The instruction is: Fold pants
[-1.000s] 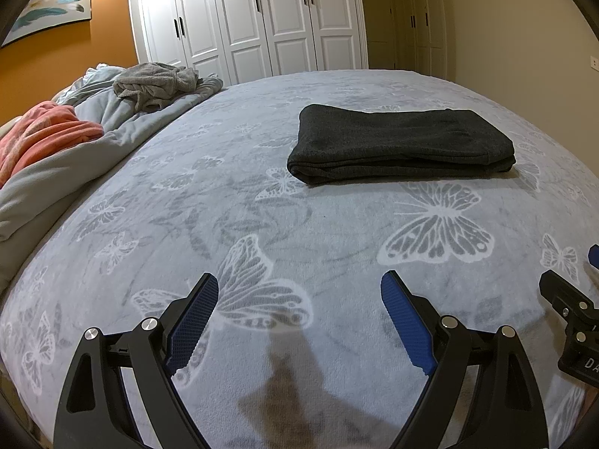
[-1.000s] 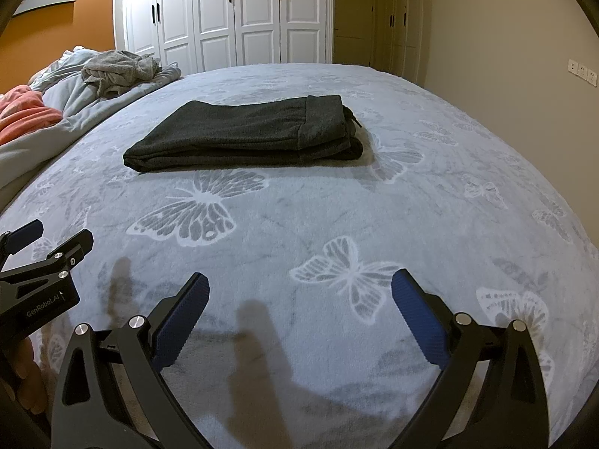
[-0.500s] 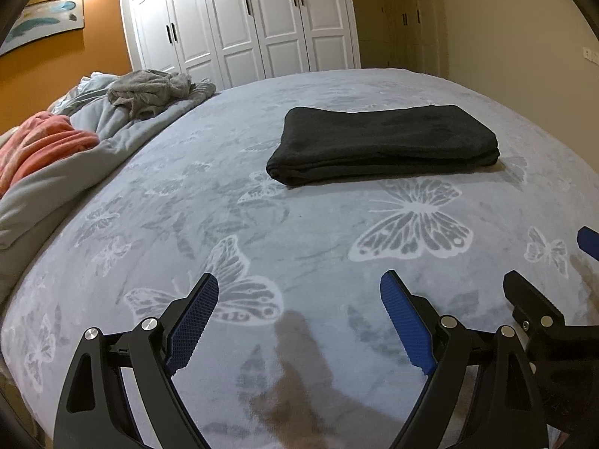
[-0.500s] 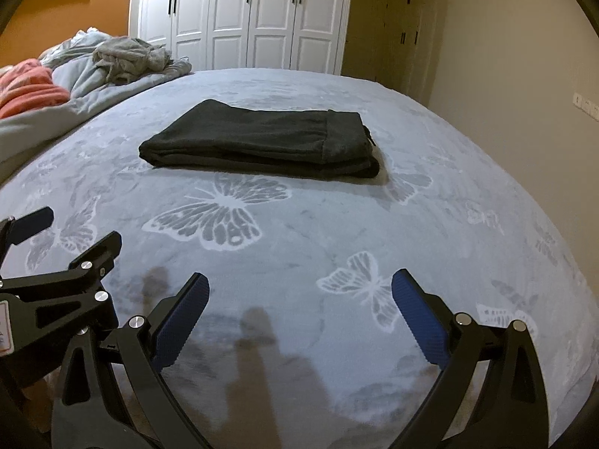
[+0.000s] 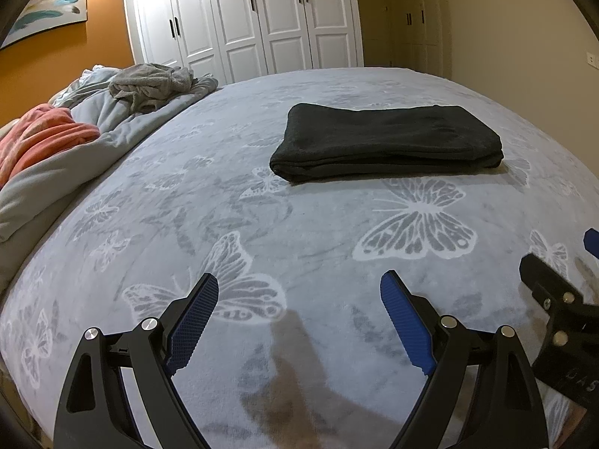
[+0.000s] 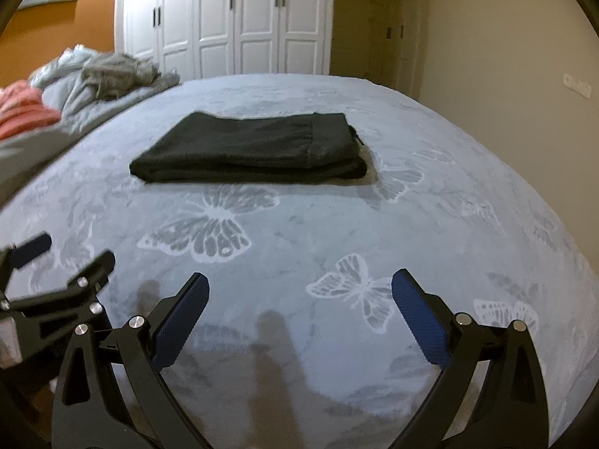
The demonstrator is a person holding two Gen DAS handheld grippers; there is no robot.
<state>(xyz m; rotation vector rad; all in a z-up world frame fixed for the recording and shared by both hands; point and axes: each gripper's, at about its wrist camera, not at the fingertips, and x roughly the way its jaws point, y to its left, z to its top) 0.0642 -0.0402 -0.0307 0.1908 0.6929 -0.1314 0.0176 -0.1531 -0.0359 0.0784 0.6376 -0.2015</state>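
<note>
Dark grey pants (image 5: 389, 142) lie folded in a neat flat rectangle on the bed's grey butterfly blanket (image 5: 262, 232); they also show in the right wrist view (image 6: 254, 149). My left gripper (image 5: 299, 288) is open and empty, low near the bed's front edge, well short of the pants. My right gripper (image 6: 299, 288) is open and empty too, beside the left one. Each gripper shows at the edge of the other's view: the right one (image 5: 561, 299) and the left one (image 6: 56, 262).
A bunched grey duvet (image 5: 93, 142) with a coral blanket (image 5: 41, 134) and a crumpled grey garment (image 5: 149, 86) lies along the bed's left side. White wardrobe doors (image 5: 262, 18) stand behind the bed. A beige wall (image 6: 505, 56) is to the right.
Both grippers have drawn back and lowered towards the bed's front edge, and the right view has turned slightly. The pants have not moved. Both stay open.
</note>
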